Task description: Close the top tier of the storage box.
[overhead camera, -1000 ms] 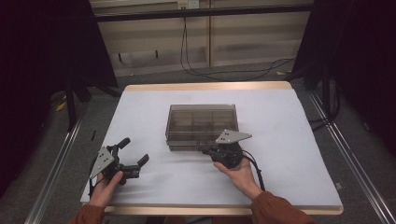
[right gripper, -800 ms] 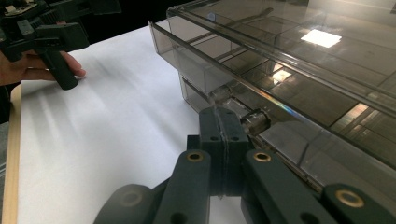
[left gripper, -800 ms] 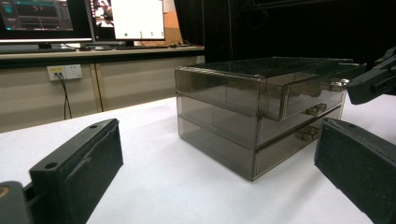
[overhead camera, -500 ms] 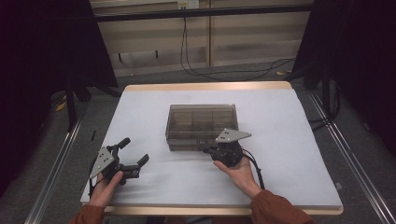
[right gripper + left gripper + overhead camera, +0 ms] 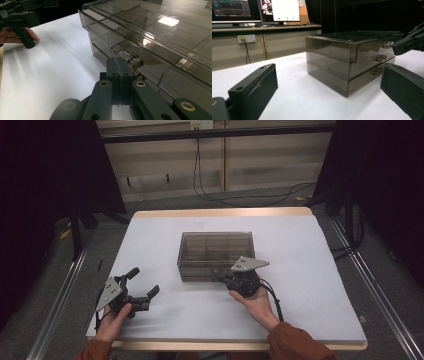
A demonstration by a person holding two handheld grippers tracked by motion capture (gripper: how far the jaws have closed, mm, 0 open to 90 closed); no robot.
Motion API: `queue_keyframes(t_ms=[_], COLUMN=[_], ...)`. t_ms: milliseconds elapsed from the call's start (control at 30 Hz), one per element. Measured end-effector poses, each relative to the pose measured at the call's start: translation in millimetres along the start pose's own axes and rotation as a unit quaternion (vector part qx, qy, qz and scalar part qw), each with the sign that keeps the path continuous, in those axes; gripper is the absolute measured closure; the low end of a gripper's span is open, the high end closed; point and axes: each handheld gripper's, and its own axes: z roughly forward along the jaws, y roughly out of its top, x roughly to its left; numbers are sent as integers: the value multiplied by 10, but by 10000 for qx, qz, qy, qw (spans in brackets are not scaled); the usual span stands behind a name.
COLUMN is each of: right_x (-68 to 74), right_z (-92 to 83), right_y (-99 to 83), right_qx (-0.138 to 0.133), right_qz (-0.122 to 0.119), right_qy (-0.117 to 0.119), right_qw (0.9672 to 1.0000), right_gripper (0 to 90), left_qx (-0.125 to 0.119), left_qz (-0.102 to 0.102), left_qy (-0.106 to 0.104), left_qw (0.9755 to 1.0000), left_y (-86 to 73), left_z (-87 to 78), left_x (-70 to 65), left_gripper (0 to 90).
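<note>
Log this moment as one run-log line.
right tongs: shut, at top drawer handle | left tongs: open, idle on table | drawer box: closed

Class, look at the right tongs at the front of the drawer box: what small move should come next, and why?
Probably a short, straight pull toward the person. The right tongs are shut, with their tips at the top drawer's knob on the drawer box; whether they pinch it is unclear. All three drawers look closed. The left tongs rest open on the table, well aside, so nothing blocks the pull.
</note>
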Motion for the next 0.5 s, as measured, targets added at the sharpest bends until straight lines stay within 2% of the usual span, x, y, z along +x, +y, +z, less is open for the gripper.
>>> queue_keyframes(t_ms=[500], right_x=[-48], right_z=[13], right_y=[1], right_qx=[-109], right_qz=[-19], right_qy=[-84], right_qw=[9999], right_gripper=[900], left_qx=[0], left_qz=[3], left_qy=[-1], left_qw=[10000], left_y=[0], left_z=[0], left_x=[0], left_gripper=[10])
